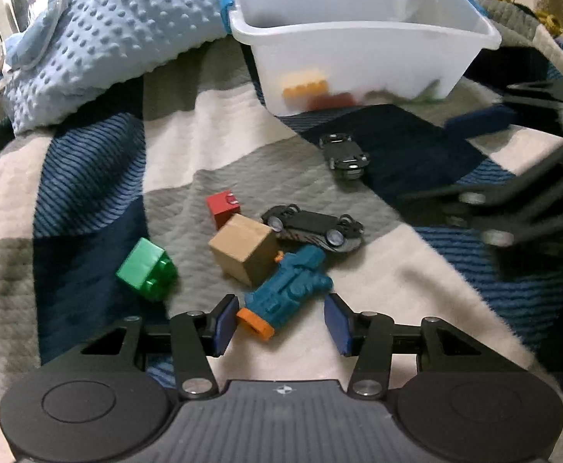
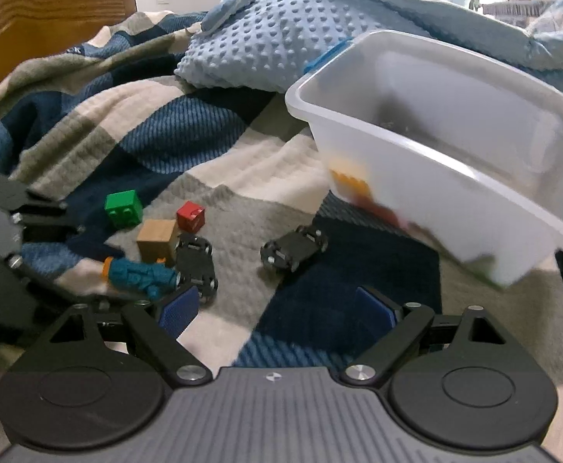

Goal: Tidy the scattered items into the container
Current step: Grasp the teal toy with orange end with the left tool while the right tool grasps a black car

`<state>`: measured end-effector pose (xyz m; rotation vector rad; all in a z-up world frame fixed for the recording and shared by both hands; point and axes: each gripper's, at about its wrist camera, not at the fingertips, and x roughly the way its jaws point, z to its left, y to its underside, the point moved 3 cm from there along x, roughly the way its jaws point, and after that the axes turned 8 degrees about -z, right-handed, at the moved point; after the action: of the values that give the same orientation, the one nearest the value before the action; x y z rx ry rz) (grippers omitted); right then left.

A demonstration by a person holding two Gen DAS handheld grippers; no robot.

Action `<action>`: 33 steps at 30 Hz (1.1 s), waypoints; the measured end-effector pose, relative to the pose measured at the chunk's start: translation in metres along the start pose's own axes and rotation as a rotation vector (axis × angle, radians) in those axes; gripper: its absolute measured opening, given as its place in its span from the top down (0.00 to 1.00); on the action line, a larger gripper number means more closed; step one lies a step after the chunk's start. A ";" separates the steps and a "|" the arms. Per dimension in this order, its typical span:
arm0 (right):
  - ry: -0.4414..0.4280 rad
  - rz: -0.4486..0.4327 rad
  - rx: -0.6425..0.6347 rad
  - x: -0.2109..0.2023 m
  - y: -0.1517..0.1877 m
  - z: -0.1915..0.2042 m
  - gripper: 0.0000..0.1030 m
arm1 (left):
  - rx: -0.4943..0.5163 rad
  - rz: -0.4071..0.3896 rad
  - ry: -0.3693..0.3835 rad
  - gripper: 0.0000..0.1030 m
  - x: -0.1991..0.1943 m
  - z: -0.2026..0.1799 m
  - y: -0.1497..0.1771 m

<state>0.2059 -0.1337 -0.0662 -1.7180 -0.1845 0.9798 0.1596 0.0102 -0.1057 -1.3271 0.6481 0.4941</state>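
Observation:
A teal toy blaster (image 1: pixel 289 285) with an orange tip lies on the checked quilt between the pads of my left gripper (image 1: pixel 281 322), which is open; the right pad stands clear of it. Beside it are a wooden cube (image 1: pixel 243 249), a red brick (image 1: pixel 223 208), a green brick (image 1: pixel 146 270) and an overturned black car (image 1: pixel 312 227). A second black car (image 1: pixel 345 154) lies nearer the white bin (image 1: pixel 358 58), which holds orange and red bricks. My right gripper (image 2: pixel 277 308) is open over bare quilt, short of the second car (image 2: pixel 295 250) and left of the bin (image 2: pixel 436 177).
A light blue dotted blanket (image 1: pixel 107 38) is heaped behind and left of the bin. A wooden headboard (image 2: pixel 50 7) stands at the far left in the right wrist view. The quilt (image 2: pixel 243 208) is rumpled, with folds around the toys.

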 end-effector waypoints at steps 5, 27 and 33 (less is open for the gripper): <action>-0.122 0.023 -0.010 0.019 -0.008 0.016 0.34 | 0.008 -0.011 0.024 0.66 -0.015 -0.012 0.008; -0.159 0.126 -0.012 0.047 0.001 0.015 0.68 | -0.034 0.015 0.029 0.72 0.017 -0.013 -0.018; -0.149 0.126 -0.029 0.037 0.002 0.015 0.68 | -0.015 0.020 -0.024 0.72 0.007 -0.018 -0.016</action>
<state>0.2185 -0.1026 -0.0876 -1.6993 -0.1896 1.2049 0.1729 -0.0103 -0.1014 -1.3282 0.6396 0.5306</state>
